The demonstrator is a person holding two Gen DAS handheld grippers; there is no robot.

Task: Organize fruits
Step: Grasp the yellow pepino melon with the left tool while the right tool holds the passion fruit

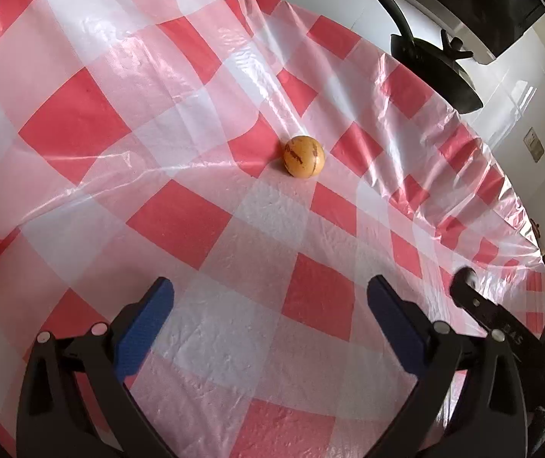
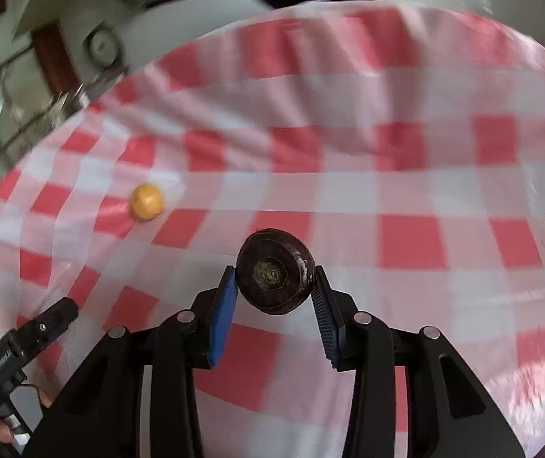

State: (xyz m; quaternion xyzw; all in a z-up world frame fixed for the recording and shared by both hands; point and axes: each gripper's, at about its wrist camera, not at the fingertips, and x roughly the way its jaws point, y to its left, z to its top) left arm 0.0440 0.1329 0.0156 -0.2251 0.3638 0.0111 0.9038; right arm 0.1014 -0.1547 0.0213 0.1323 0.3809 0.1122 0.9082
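Right wrist view: my right gripper (image 2: pixel 275 286) is clamped on a dark purple fruit (image 2: pixel 275 271), round and dull-skinned, its brownish stem scar facing the lens, pinched between two ribbed blue pads (image 2: pixel 223 307) above the table. Below it spreads a red-and-white checked tablecloth (image 2: pixel 405 206), thin glossy plastic, blurred in this frame. Farther off to the left, a small orange fruit (image 2: pixel 146 201) rests on the cloth, well apart from the purple one. At the lower left edge the other gripper's black body juts in.

Left wrist view: my left gripper (image 1: pixel 270 297) hangs wide apart, nothing between its blue pads (image 1: pixel 144 328), over bare cloth (image 1: pixel 203 229). Ahead, nothing stands between the pads and the orange fruit (image 1: pixel 304 156), a smooth ball streaked with brown, sitting beside a raised crease in the crinkled plastic. Beyond the table's rumpled far edge, a black chair base (image 1: pixel 440 65) stands on a pale floor.
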